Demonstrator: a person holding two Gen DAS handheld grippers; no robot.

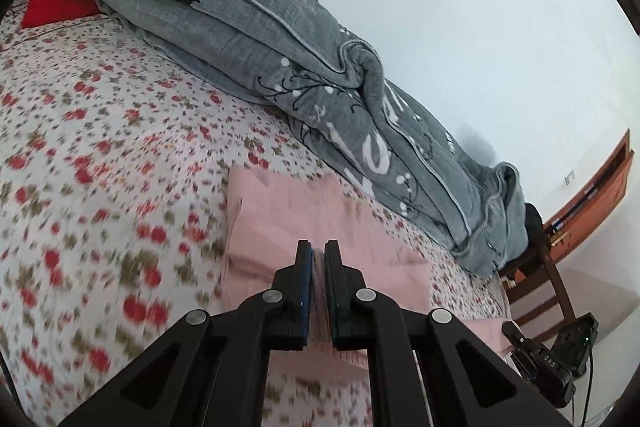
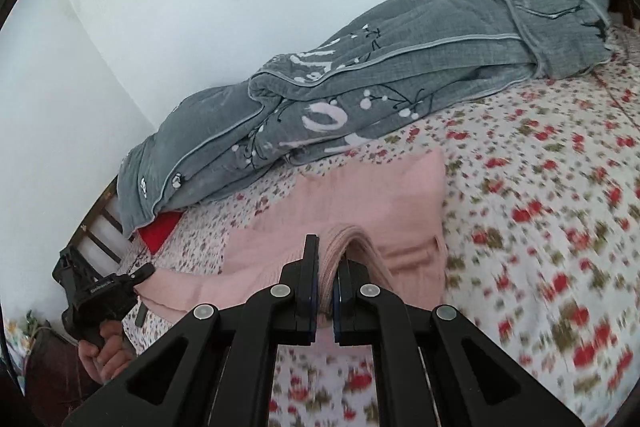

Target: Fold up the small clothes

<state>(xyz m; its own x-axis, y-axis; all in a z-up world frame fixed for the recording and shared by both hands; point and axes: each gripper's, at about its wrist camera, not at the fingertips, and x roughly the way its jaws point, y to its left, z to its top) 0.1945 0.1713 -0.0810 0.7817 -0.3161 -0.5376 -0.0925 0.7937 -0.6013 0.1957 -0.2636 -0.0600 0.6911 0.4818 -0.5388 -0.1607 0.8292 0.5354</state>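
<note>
A pink garment (image 1: 288,215) lies on the floral bedsheet (image 1: 100,131), partly folded over itself. My left gripper (image 1: 318,259) is shut on a bunched edge of the pink garment, with pink cloth pinched between its pads. In the right wrist view the same pink garment (image 2: 360,195) spreads ahead. My right gripper (image 2: 328,259) is shut on another bunched fold of it, which humps up beside the right finger. The left gripper (image 2: 100,291) also shows at the far left of the right wrist view, held in a hand.
A rolled grey quilt (image 1: 248,39) with white print lies along the wall side of the bed, also in the right wrist view (image 2: 380,83). A red cushion (image 1: 56,3) pokes out under it. A wooden chair (image 1: 536,267) and a wooden shelf (image 1: 592,195) stand past the bed's end.
</note>
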